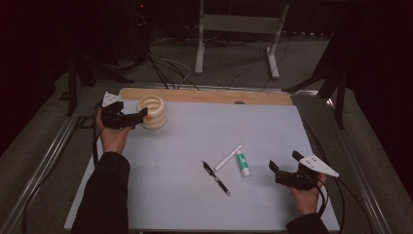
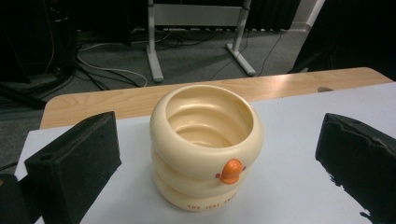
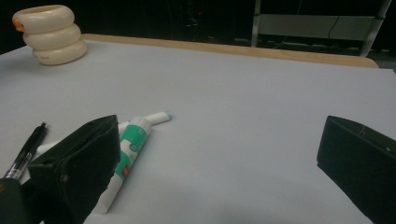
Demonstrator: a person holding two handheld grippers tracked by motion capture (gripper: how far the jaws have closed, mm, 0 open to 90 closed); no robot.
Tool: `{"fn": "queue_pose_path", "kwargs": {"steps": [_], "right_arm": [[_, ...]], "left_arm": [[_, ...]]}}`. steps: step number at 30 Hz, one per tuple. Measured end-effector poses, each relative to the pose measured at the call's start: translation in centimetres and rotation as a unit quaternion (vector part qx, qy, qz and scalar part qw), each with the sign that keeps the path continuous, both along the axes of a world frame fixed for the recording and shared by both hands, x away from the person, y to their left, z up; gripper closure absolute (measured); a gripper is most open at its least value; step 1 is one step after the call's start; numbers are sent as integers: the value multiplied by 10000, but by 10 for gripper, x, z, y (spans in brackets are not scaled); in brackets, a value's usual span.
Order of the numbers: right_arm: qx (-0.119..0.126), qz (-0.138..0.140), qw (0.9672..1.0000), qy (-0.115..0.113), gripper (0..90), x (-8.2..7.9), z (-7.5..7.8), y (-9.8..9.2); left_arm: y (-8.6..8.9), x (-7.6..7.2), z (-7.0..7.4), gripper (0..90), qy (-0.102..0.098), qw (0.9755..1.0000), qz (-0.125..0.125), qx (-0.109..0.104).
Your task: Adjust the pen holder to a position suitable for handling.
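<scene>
A cream cup (image 1: 152, 112) made of stacked rings, with a small orange beak on its side, stands at the far left of the white sheet (image 1: 195, 131). My left gripper (image 1: 136, 117) is open right beside it. In the left gripper view the cup (image 2: 205, 144) stands just ahead, between the two spread jaws of the gripper (image 2: 219, 140). My right gripper (image 1: 285, 164) is open at the near right with nothing between its jaws. A green and white tube (image 1: 243, 165), a white stick (image 1: 228, 157) and a black pen (image 1: 216, 178) lie to its left.
In the right gripper view the tube (image 3: 133, 149) and the pen (image 3: 25, 151) lie by the left jaw, and the cup (image 3: 50, 35) stands far off. A wooden table edge (image 1: 204, 95) runs behind the sheet. Metal rails (image 1: 48, 156) flank the table.
</scene>
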State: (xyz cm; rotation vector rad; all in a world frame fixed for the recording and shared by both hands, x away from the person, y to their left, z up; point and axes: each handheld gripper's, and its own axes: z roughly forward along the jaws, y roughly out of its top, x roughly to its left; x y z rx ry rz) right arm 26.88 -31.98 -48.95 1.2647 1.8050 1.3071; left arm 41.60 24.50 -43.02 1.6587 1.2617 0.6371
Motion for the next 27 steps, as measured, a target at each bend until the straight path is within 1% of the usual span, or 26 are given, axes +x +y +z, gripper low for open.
{"fn": "queue_pose_path", "kwargs": {"steps": [1, 2, 3, 6, 10, 13, 16, 17, 18, 19, 20, 21, 22, 24, 26, 27], "right_arm": [[-13, 2, 10000, 3, 0, 0, 0, 0], [-19, -1, 10000, 5, 0, 0, 0, 0], [-13, 4, 10000, 7, 0, 0, 0, 1], [-12, 1, 10000, -2, 0, 0, 0, 0], [0, -15, 10000, -1, 0, 1, 0, 0], [-17, -36, 10000, 5, 0, 1, 0, -1], [-4, -51, 10000, 16, 0, 1, 0, -1], [-8, -56, 10000, 13, 0, 1, 0, -1], [-7, -59, 10000, 15, 0, 1, 0, -1], [-10, -62, 10000, 18, 0, 1, 0, -1], [-12, -69, 10000, 28, 0, 1, 0, -1], [-12, -69, 10000, 28, 0, 1, 0, -1], [-11, -84, 10000, 34, 0, 2, 0, -1], [-5, -105, 9999, 44, 0, 2, 0, -2], [-7, -110, 9999, 43, 0, 2, 0, -2], [-7, -110, 9999, 43, 0, 2, 0, -2]], "left_arm": [[0, 0, 0, 2, 0, 10000, 0, 0], [-2, 3, -2, 2, 23, 10000, -15, 55], [-3, 4, -3, 2, 34, 10000, -25, 66], [-4, 9, -6, 2, 83, 9999, -40, 58], [-5, 14, -11, 16, 201, 9998, -8, 29], [-7, 19, -14, 19, 301, 9995, 18, 104], [-10, 23, -15, 28, 352, 9992, 107, 120], [-10, 24, -15, 33, 364, 9991, 165, 166], [-10, 24, -15, 32, 364, 9991, 165, 166], [-11, 26, -15, 29, 326, 9989, 264, 185], [-11, 26, -15, 29, 326, 9989, 264, 185], [-12, 27, -15, 29, 370, 9988, 275, 144], [-12, 30, -16, 27, 465, 9985, 269, 140], [-14, 33, -17, 26, 587, 9976, 306, 199], [-14, 36, -19, 34, 672, 9969, 355, 188], [-14, 36, -19, 42, 672, 9969, 355, 188]]}}
